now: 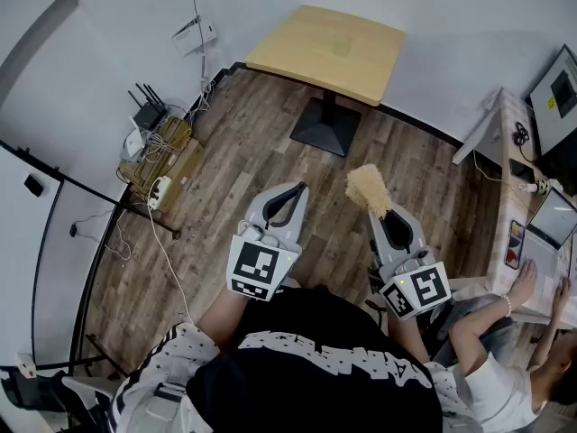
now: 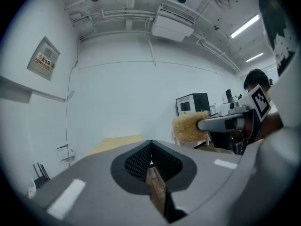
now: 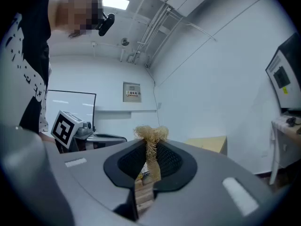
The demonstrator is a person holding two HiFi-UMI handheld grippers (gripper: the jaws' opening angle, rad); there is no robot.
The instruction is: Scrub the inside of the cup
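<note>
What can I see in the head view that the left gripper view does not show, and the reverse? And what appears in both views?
Only the head view: the table's black base and the cardboard box by the wall. Only the left gripper view: the ceiling air conditioner and the framed wall sign. Both: the right gripper shut on the fibrous scrubber, and the light wooden tabletop.
</note>
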